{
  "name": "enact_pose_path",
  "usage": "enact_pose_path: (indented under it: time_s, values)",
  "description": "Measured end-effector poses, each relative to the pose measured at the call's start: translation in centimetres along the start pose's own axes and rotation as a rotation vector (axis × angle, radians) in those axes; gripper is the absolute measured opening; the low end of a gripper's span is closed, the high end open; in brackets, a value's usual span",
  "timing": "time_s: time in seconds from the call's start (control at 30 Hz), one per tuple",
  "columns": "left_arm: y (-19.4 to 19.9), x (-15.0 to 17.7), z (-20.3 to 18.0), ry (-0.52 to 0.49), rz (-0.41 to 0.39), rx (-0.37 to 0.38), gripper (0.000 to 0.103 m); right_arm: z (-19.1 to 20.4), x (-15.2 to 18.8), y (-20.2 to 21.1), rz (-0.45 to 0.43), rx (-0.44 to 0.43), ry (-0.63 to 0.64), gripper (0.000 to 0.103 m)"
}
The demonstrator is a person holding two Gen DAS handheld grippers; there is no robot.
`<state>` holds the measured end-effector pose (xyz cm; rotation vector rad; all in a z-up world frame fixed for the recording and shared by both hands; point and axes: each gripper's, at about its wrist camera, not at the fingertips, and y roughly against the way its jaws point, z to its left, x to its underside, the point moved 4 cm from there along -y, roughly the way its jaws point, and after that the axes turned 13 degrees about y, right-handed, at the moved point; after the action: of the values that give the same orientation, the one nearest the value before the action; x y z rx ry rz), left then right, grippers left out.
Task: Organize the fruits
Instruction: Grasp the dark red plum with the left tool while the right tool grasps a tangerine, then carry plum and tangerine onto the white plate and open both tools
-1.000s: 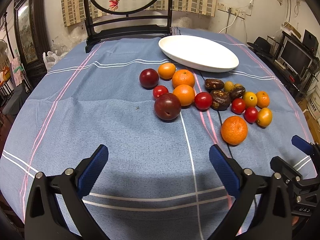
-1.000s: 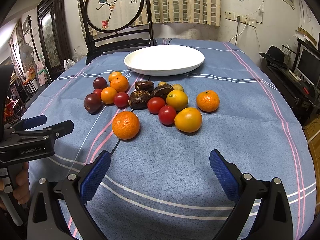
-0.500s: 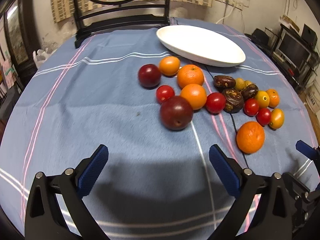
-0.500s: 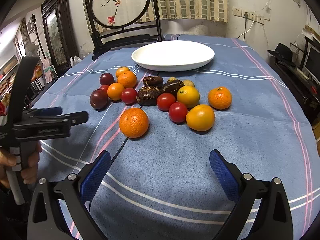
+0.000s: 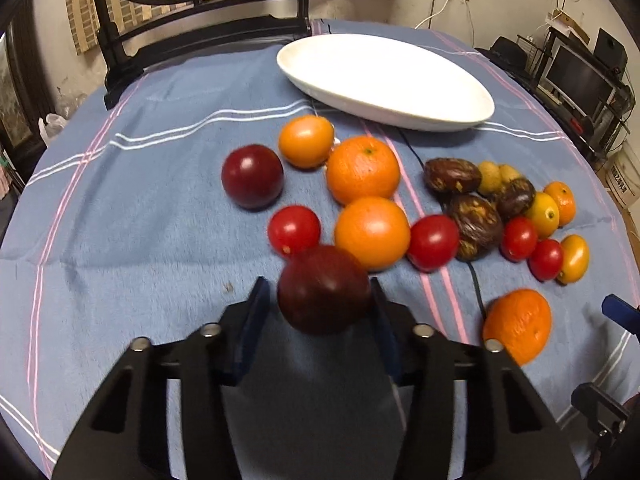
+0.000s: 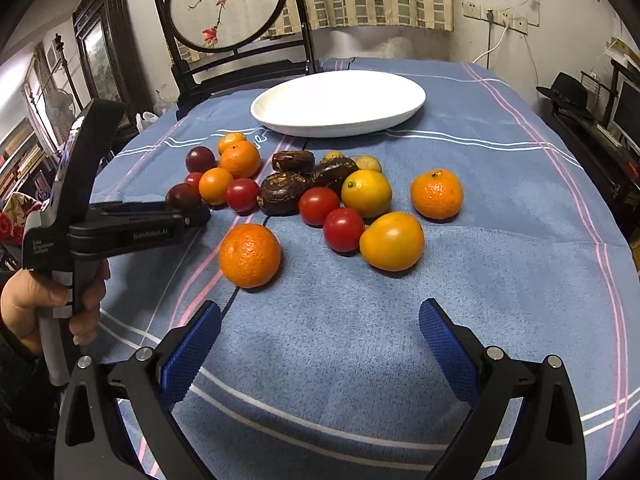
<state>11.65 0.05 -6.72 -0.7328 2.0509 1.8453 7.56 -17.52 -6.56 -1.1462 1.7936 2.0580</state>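
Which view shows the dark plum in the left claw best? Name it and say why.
The left wrist view: the dark plum fills the gap of the left claw, whose jaws have just been closing onto it. The right wrist view shows that plum small and half hidden behind the claw.

Both tools are matte black plastic frames with slotted arms and round silver screw heads at the joints. The right claw (image 6: 320, 332), low in the frame, carries textured blue pads. At the left edge, the left claw (image 6: 192, 212) bears small white lettering and a grey-sleeved handle.
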Motion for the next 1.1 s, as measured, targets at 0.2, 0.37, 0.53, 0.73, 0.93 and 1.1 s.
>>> enact_pose_path:
  time_s: [0.2, 0.37, 0.53, 0.73, 0.93, 1.1]
  values:
    - [0.5, 0.3, 0.1, 0.02, 0.0, 0.041, 0.04, 1.4, -0.8, -1.1, 0.032, 0.018, 0.065, 0.099]
    - [0.8, 0.7, 0.3, 0.04, 0.004, 0.076, 0.04, 3.7, -1.6, -2.1, 0.048, -0.023, 0.145, 0.099]
    - [1.0, 0.9, 0.3, 0.046, 0.007, 0.097, 0.04, 4.4, -3.2, -3.0, 0.058, -0.004, 0.179, 0.099]
    - [1.5, 0.9, 0.5, 0.052, -0.003, 0.098, 0.04, 4.4, -4.4, -4.6, 0.088, 0.015, 0.199, 0.074]
    - [1.4, 1.1, 0.5, 0.043, 0.002, 0.081, 0.04, 5.3, -3.8, -5.6, 0.106, -0.001, 0.245, 0.049]
    - [2.0, 1.1, 0.3, 0.019, 0.007, 0.092, 0.04, 4.7, -4.2, -3.8, 0.052, -0.073, 0.213, 0.043]
